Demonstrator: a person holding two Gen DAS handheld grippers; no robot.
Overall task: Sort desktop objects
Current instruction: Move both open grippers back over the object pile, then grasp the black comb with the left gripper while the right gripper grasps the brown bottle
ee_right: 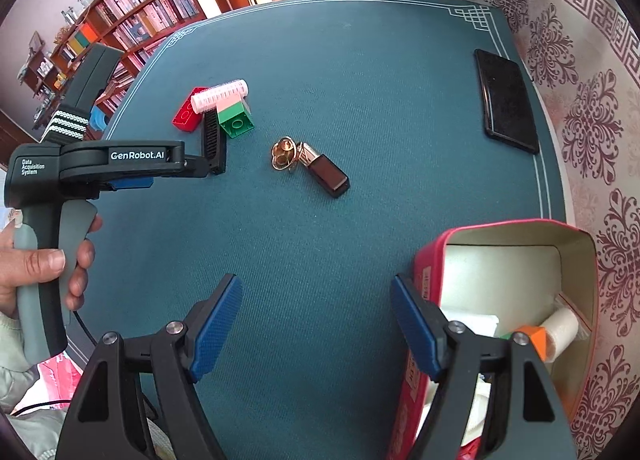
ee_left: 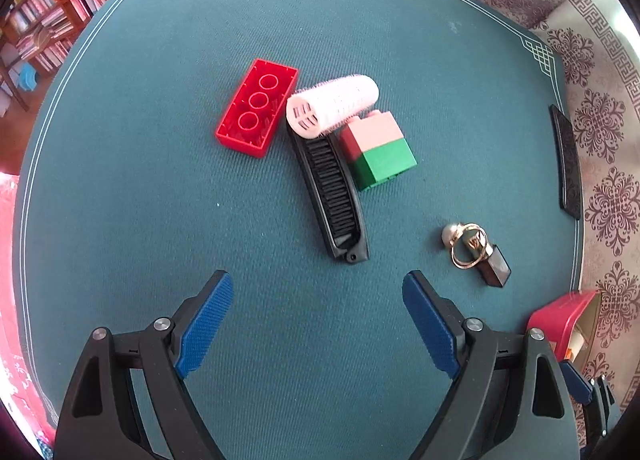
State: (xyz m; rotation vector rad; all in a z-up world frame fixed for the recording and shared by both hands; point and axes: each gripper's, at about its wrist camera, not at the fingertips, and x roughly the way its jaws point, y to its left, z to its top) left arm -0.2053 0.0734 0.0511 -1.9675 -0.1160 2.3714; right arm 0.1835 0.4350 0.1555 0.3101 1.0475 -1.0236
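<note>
The teal mat (ee_left: 160,188) lay under both claws. The red box (ee_right: 520,260) stood touching the right claw (ee_right: 316,324), whose jaws were spread and empty. Ahead of the left claw (ee_left: 318,320) (also spread, holding nothing) lay the comb (ee_left: 332,188), red brick (ee_left: 256,108), curler (ee_left: 332,104) and pink-green block (ee_left: 380,148); the keyring (ee_left: 476,252) lay to its right.

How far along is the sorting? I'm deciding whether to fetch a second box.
Partly done: the red box already holds an orange block and a white roll. Nothing is in hand; the left gripper and right gripper are both open and empty. Left on the mat: red brick, pink roller, comb, pink-and-green block, keyring, phone.
</note>
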